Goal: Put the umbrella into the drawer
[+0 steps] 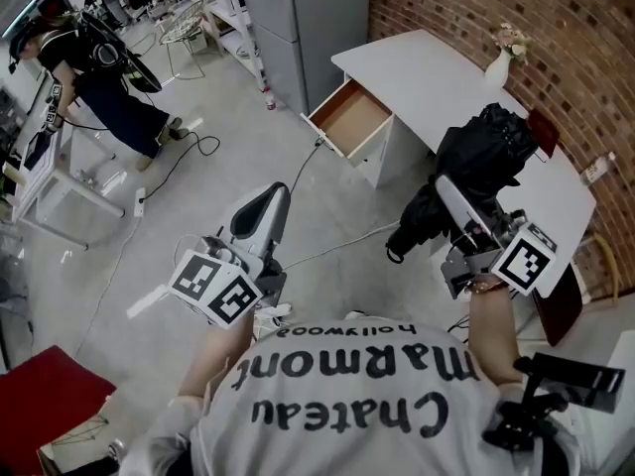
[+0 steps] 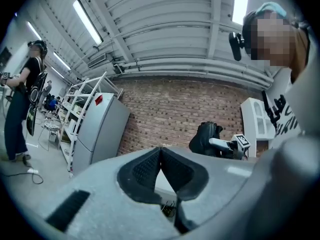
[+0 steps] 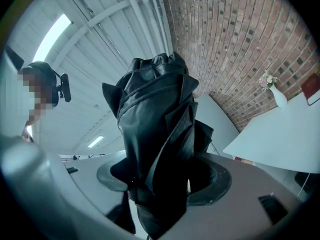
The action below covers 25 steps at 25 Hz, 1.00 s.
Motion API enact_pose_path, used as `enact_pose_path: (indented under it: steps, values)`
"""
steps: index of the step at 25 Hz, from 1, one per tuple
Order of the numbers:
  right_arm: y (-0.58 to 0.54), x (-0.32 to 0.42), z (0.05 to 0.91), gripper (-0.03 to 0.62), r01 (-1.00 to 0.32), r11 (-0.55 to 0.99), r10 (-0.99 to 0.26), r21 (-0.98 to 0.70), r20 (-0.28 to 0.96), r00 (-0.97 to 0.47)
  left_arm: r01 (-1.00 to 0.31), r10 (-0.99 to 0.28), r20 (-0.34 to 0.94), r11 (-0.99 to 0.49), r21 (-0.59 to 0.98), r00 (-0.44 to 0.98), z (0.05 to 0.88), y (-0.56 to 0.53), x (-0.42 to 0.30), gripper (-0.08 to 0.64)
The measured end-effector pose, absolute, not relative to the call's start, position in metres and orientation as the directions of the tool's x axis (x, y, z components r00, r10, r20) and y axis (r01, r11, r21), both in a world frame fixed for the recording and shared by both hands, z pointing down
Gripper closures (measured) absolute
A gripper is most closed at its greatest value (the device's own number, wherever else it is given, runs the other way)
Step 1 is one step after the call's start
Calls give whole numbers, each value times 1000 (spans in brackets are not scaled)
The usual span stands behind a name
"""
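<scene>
A folded black umbrella (image 1: 474, 172) is held up in the air over the floor, next to the white desk (image 1: 446, 77). My right gripper (image 1: 451, 198) is shut on the umbrella (image 3: 155, 149), which fills the middle of the right gripper view and points upward. The desk's wooden drawer (image 1: 349, 117) stands pulled open, empty inside, ahead and to the left of the umbrella. My left gripper (image 1: 268, 204) is raised over the floor, jaws pressed together (image 2: 161, 159) with nothing between them.
A white vase with flowers (image 1: 501, 59) stands on the desk by the brick wall. A cable (image 1: 327, 251) runs across the floor below the drawer. A grey cabinet (image 1: 298, 18) is behind the drawer. Another person (image 1: 99, 77) stands far left near a white table (image 1: 40, 181).
</scene>
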State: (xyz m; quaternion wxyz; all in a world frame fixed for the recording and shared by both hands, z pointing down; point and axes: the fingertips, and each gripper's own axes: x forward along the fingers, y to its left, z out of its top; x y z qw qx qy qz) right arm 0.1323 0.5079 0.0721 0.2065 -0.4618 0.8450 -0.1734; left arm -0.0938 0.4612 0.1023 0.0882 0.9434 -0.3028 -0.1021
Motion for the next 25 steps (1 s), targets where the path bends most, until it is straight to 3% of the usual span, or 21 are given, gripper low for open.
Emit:
enact_pose_path:
  steps: [9, 25]
  values:
    - [451, 187, 87, 301, -677, 528, -839, -513, -189, -511, -578, -630, -134, -763, 290, 765, 116, 418, -51, 545]
    - [342, 197, 124, 301, -737, 463, -863, -493, -60, -502, -512, -579, -113, -783, 353, 808, 137, 289, -10, 545]
